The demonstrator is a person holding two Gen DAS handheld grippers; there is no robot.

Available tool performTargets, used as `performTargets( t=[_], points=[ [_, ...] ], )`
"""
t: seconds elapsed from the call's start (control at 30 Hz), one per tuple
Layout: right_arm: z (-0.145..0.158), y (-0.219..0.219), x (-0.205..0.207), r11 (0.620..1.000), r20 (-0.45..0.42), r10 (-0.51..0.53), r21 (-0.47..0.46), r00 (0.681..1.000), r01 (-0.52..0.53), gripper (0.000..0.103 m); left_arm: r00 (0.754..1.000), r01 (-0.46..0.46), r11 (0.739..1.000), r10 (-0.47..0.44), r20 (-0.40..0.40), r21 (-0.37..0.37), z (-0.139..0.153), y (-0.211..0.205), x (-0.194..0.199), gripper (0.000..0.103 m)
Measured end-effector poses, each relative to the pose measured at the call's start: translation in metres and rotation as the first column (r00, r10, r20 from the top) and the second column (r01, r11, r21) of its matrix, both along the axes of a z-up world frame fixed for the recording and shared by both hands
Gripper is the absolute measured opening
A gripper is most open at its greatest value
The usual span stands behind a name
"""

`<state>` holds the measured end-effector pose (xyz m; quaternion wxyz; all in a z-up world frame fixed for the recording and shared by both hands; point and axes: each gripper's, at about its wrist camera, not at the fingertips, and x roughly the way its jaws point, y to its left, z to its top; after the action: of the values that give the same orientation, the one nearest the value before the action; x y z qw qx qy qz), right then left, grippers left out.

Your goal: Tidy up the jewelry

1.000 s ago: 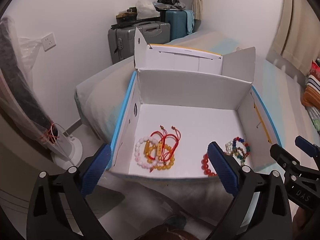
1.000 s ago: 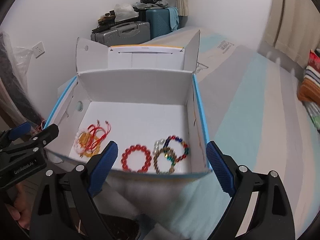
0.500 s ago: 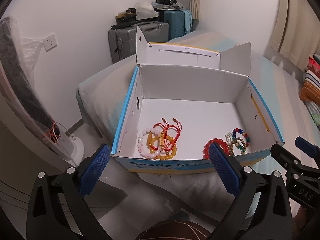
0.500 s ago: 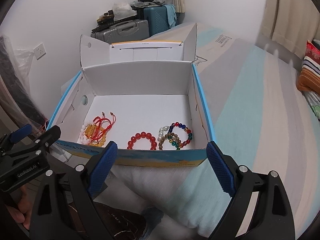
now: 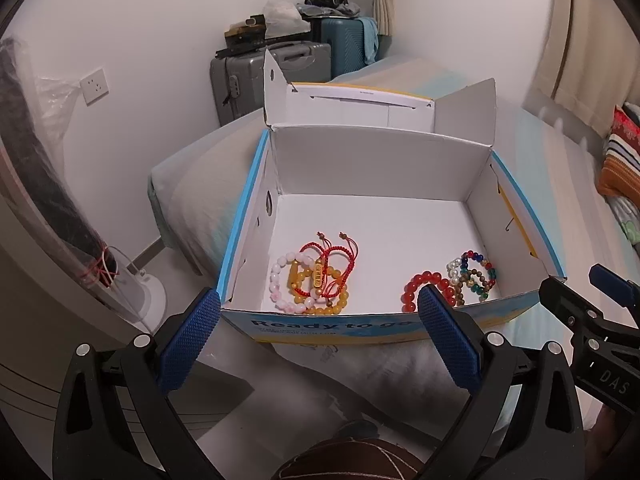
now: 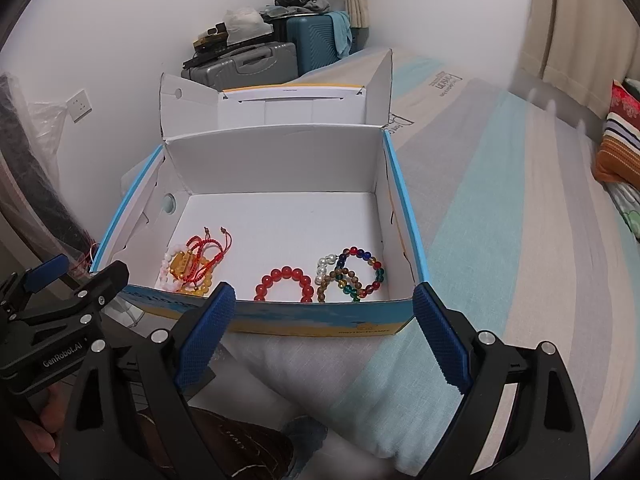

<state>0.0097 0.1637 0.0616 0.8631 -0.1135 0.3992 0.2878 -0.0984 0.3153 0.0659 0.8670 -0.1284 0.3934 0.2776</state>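
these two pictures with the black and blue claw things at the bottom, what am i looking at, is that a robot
No robot: a person holds a handheld gripper in each hand, and each carries a wide-angle camera looking along its blue-padded jaws. One picture is from the left gripper, the other from the right gripper. Both stand open and hold nothing, in front of an open cardboard box on a bed. In the box lie bracelets: a tangle of pink, yellow and red-cord ones on the left, a red bead bracelet in the middle, and a multicoloured bead cluster on the right. Suitcases stand by the wall.
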Motion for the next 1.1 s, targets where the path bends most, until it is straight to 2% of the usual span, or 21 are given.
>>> performTargets(
  t=[0.33, 0.5, 0.77, 0.93, 1.1],
  points=[
    [-0.0002, -0.0003, 0.0002, 1.000, -0.001, -0.001, -0.001, 1.000, 0.001, 0.086, 1.000, 0.002, 1.000, -0.002, -0.007, 0.000, -0.0024, -0.0004, 0.0013, 0.097],
    [-0.0005, 0.0008, 0.0006, 1.000, -0.001, 0.001, -0.004, 1.000, -0.001, 0.086, 1.000, -0.001, 0.999, 0.001, 0.005, -0.041, -0.0027, 0.0033, -0.0004, 0.097],
    [-0.0020, 0.0022, 0.0004, 1.000, -0.001, -0.002, -0.006, 1.000, 0.002, 0.086, 1.000, 0.000, 1.000, 0.000, -0.001, -0.013, -0.0030, 0.0000, 0.0006, 0.097],
    [-0.0020, 0.0018, 0.0007, 1.000, -0.003, -0.001, -0.005, 1.000, 0.001, 0.086, 1.000, -0.001, 0.999, 0.001, -0.012, 0.035, -0.0023, -0.0026, 0.0019, 0.097],
    [-0.0018, 0.0017, 0.0006, 1.000, -0.002, 0.001, -0.005, 1.000, -0.001, 0.086, 1.000, -0.017, 0.999, 0.018, -0.013, 0.039, -0.0008, -0.0023, 0.0021, 0.097]
  ],
)
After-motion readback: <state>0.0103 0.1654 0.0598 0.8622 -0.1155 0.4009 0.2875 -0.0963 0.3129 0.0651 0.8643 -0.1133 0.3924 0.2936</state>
